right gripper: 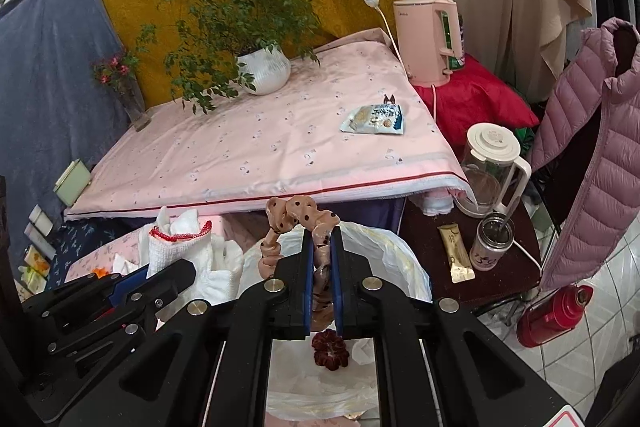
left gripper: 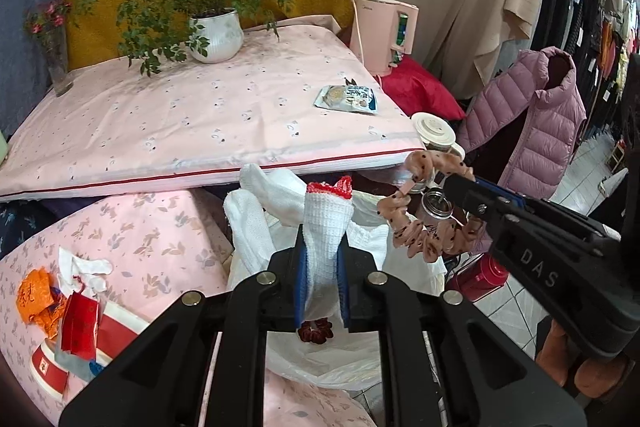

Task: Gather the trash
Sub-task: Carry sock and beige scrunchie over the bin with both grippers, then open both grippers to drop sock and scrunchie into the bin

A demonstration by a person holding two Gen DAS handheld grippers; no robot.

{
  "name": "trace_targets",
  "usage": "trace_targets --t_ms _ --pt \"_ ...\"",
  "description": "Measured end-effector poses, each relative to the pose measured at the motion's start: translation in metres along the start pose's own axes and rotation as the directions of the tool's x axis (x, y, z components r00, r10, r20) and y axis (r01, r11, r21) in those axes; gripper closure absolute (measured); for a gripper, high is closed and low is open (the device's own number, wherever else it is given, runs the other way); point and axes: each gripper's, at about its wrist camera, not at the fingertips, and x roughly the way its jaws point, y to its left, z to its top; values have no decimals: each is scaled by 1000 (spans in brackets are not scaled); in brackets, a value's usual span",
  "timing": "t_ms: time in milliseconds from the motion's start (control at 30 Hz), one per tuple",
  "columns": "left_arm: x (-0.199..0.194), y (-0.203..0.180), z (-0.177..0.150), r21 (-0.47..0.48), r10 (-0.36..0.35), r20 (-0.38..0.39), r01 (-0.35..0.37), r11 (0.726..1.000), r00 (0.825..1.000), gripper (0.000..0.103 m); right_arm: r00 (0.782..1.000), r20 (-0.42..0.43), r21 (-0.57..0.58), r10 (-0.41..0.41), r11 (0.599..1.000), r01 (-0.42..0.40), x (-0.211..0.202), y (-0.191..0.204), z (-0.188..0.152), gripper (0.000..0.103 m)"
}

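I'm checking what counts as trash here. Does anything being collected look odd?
Yes. The left gripper clamps a white glove and the right gripper a pink dotted scrunchie, both over the bag, where a dark red scrunchie lies. None looks like waste.

Both wrist cameras sit low and close over an open white plastic bag (right gripper: 360, 247), facing forward and slightly down toward the far pink-covered table (left gripper: 200, 123). The left view looks from the left, the right view from the right. Both share the bag, table, potted plant (right gripper: 264, 67) and pink kettle (left gripper: 386, 31).
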Motion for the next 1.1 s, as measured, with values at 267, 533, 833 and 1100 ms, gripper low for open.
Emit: trace_targets --t_ms 267,533,833,1100 --pt "11 2 -1 -12 23 -3 -23 1000 1000 57 1000 -18 18 -5 1000 6 12 -2 -3 86" --pt "3 12 -1 -32 55 14 -54 998 998 48 1000 7 6 -6 1000 6 5 10 0 64" --pt "-16 32 -3 -82 82 40 -79 994 996 48 999 46 -20 13 1000 -12 -13 29 4 61" --pt "-42 66 -16 -156 131 61 -120 980 990 45 997 68 -91 38 995 -32 -27 68 -1 54"
